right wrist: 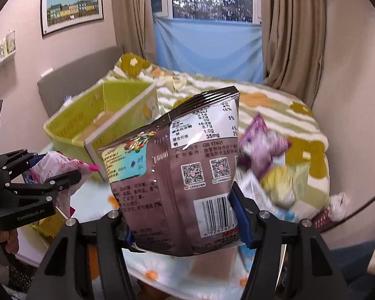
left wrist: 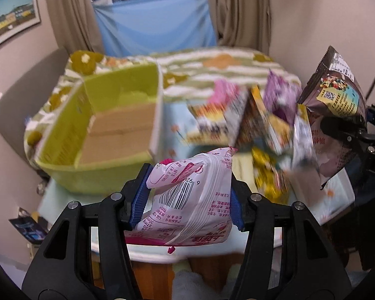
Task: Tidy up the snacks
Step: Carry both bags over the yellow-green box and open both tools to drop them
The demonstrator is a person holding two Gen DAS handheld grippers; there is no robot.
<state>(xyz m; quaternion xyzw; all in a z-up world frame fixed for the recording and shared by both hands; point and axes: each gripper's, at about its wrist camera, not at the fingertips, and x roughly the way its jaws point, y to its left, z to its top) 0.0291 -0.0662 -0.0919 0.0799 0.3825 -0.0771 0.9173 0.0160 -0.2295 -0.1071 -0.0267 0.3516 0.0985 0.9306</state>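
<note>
Holding: left hand-held gripper (left wrist: pixel 187 197) pinches pink packet (left wrist: pixel 195 200); right hand-held gripper (right wrist: pixel 185 212) pinches brown bag (right wrist: pixel 187 175)
Risk: glossy bags could slip before green basket (left wrist: pixel 62 130)

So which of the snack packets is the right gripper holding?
The dark brown packet, with QR codes and a barcode on its back, clamped in the right gripper. The left gripper holds the white-and-pink packet; the others lie loose.
</note>
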